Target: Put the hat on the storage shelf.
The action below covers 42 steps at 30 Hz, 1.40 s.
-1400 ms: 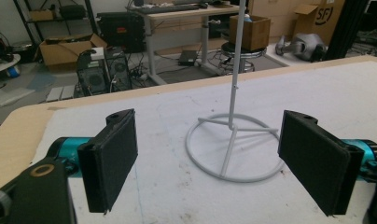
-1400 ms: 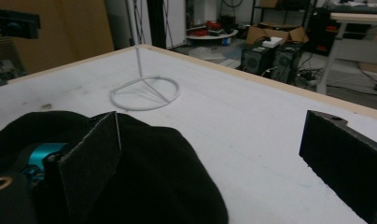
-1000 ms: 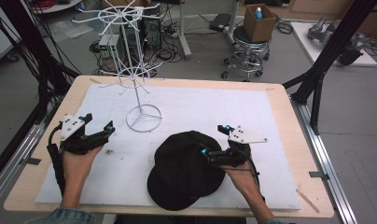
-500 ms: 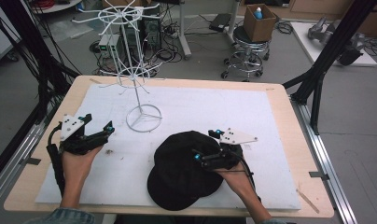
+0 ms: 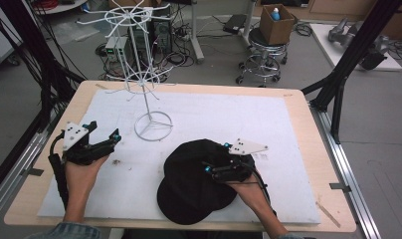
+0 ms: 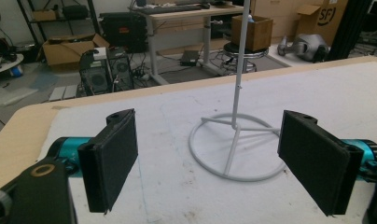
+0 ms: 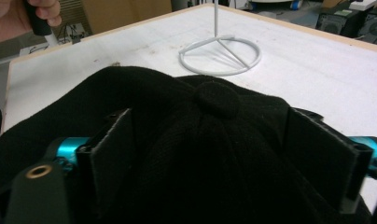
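The right gripper (image 5: pixel 215 164) sits low over a black cap (image 5: pixel 194 186), its jaws set on either side of the raised crown. In the right gripper view the two black pads (image 7: pixel 113 154) flank the top of the cap (image 7: pixel 210 154), with the round button at the crown just ahead of them. The jaws have just been closing with the cap between them, but a gap remains at each side and they do not yet pinch the cloth. The cap lies on the white mat (image 5: pixel 249 119) at the near middle of the wooden table (image 5: pixel 308 149), brim toward the person. Beyond it stands a white wire stand (image 5: pixel 151 124) with a ring foot and a thin pole. The left gripper (image 5: pixel 107 142) rests at the left of the mat, well apart from the cap. Its jaws are spread wide with nothing between them, and the left gripper view looks between its pads (image 6: pixel 114 158) at the stand's ring foot (image 6: pixel 233 149).
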Available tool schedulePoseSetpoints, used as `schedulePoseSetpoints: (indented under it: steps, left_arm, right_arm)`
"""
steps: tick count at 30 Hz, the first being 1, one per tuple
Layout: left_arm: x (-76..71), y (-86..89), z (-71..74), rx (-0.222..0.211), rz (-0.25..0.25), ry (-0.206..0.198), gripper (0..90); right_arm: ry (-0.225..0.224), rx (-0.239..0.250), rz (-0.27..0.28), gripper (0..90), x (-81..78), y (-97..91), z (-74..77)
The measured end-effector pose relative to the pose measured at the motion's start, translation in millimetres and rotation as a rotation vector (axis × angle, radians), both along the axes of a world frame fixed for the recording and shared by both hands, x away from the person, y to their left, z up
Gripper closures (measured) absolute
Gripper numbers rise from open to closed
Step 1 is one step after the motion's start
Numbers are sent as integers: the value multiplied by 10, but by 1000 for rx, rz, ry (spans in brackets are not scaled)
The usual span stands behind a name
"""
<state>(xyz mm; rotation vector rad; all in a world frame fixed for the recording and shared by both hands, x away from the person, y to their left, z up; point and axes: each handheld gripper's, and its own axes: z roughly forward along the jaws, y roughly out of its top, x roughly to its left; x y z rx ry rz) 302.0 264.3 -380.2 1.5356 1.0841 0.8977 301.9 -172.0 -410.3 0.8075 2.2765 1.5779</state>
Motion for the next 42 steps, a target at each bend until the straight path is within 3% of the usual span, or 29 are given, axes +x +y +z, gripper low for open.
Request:
schedulePoseSetpoints:
  steps: [10, 13, 14, 17, 19, 21, 22, 23, 26, 27, 29, 36, 42]
  left_arm:
    - [-2, 12, 4, -4, 3, -1, 202]
    - [-4, 15, 7, -4, 5, -2, 202]
    - [-5, 16, 7, -6, 7, -2, 202]
    - [-7, 25, 8, -9, 9, -2, 202]
    - [-9, 30, 11, -9, 12, -4, 202]
    - [-13, 40, 16, -10, 13, -5, 202]
    - [-14, 42, 17, -13, 15, -8, 202]
    - [-17, 49, 21, -13, 15, -6, 202]
    - [-22, 65, 26, -13, 17, -7, 202]
    - [-21, 67, 26, -17, 19, -11, 202]
    - [-23, 76, 29, -17, 19, -9, 203]
    - [-29, 98, 34, -22, 26, -13, 203]
    - [-45, 134, 56, -31, 30, -21, 202]
  right_arm:
    - [22, -26, 4, 412, 3, -3, -27]
    - [13, -30, 3, 533, -12, -5, -23]
    - [13, -30, 3, 533, -12, -5, -23]
    - [-26, -33, -5, 635, -48, -8, 0]
    - [-34, -31, -7, 649, -60, -7, 8]
    - [-84, -17, -3, 677, -91, -14, 41]
    - [-84, -17, -3, 677, -91, -14, 41]
    - [-117, -7, 1, 696, -117, -23, 63]
    - [-151, 3, 2, 706, -138, -36, 86]
    - [-189, 24, 4, 712, -162, -52, 115]
    - [-214, 37, 7, 715, -177, -69, 137]
    - [-290, 112, 2, 716, -212, -184, 223]
    - [-313, 143, -18, 716, -197, -305, 285]
